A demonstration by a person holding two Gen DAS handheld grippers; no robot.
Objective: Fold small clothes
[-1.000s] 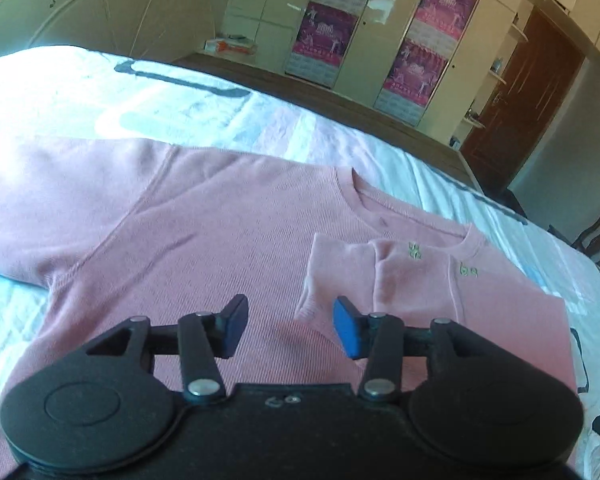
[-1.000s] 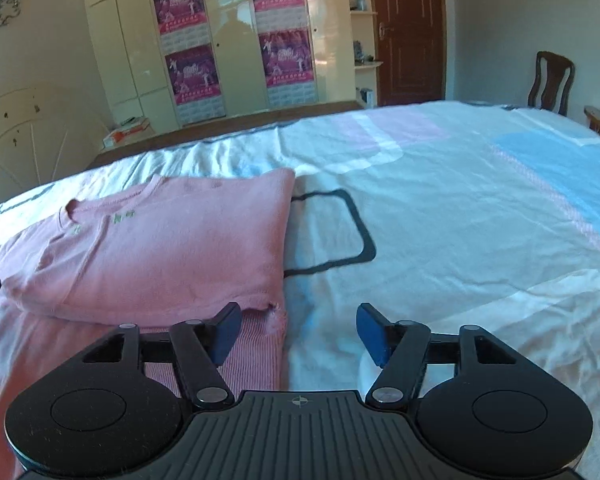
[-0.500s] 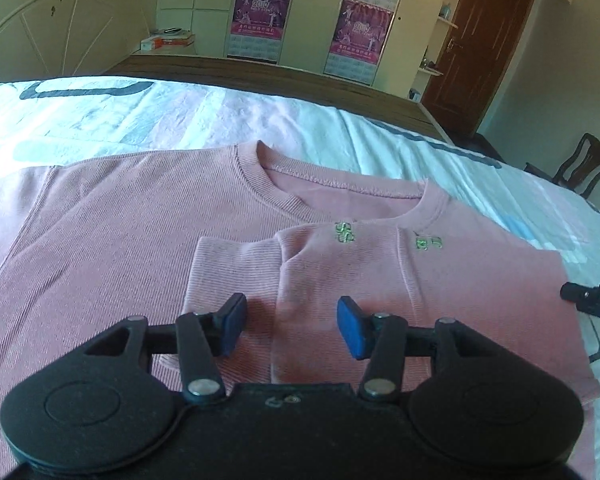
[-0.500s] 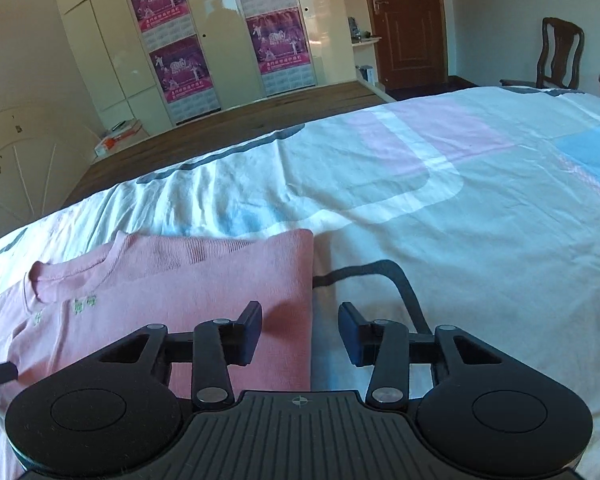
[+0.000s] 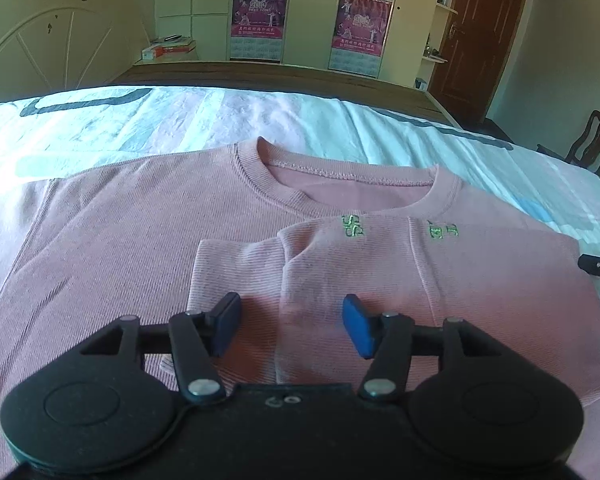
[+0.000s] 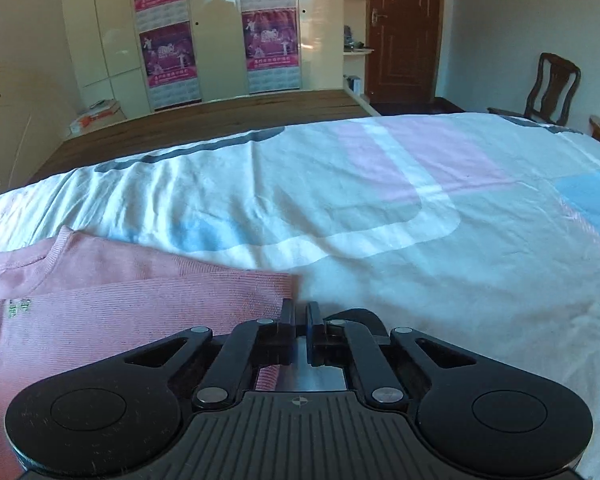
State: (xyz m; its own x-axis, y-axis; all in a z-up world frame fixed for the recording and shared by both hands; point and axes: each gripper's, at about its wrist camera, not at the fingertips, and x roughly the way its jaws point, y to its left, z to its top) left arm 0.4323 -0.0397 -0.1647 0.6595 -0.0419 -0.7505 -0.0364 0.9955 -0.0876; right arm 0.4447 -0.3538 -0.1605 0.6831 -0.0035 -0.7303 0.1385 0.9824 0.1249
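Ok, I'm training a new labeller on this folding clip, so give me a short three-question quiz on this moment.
1. True or false: the left gripper has its jaws apart above the pink sweater.
2. The right gripper is: A) wide open over the bedsheet; B) shut at the sweater's folded side edge; C) holding the chair.
3. What colour is the lettering below the collar?

Key: 1 true; 2 B; 3 green.
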